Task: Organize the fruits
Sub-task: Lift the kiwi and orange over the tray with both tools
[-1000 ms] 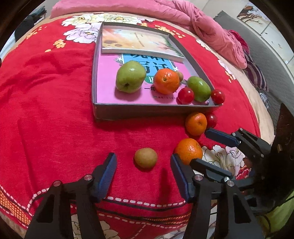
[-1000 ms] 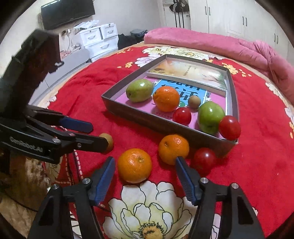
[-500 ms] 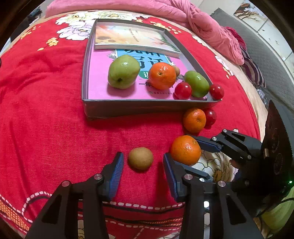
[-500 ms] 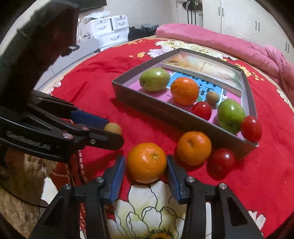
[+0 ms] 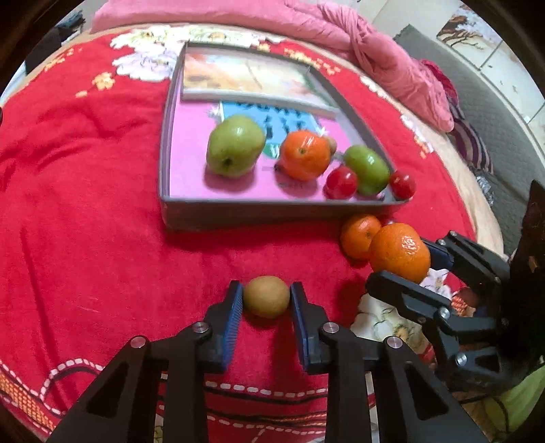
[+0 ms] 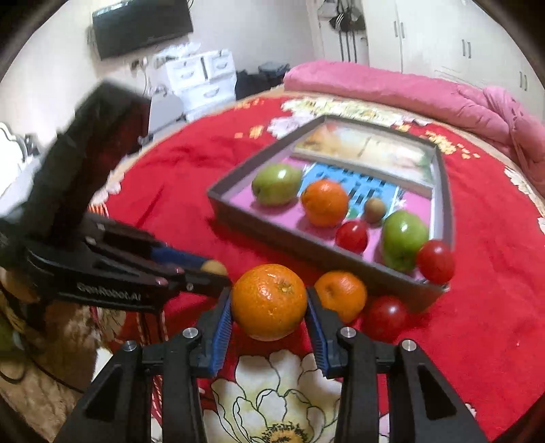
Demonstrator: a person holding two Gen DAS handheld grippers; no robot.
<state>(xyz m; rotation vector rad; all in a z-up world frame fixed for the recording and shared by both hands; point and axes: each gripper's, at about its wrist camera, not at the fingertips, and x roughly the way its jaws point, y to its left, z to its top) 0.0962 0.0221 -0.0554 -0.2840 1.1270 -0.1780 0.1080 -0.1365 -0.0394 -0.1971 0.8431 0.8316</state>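
Observation:
My left gripper (image 5: 266,298) is shut on a brown kiwi (image 5: 266,296) that rests on the red bedspread. My right gripper (image 6: 269,303) is shut on an orange (image 6: 269,301) and holds it lifted above the spread; it also shows in the left wrist view (image 5: 400,252). A grey tray (image 5: 272,211) holds two green pears (image 5: 235,144), an orange (image 5: 305,155), a small kiwi (image 6: 374,209) and red tomatoes (image 5: 341,182). A second orange (image 6: 340,294) and a tomato (image 6: 386,317) lie on the spread against the tray's near wall.
Books (image 5: 245,73) lie in the back of the tray. A pink quilt (image 5: 374,51) is bunched along the far side of the bed. White drawers (image 6: 201,76) and a wall screen (image 6: 141,25) stand beyond the bed edge.
My left gripper moved forward and shut on the kiwi. My right gripper shut on the near orange and raised it off the spread.

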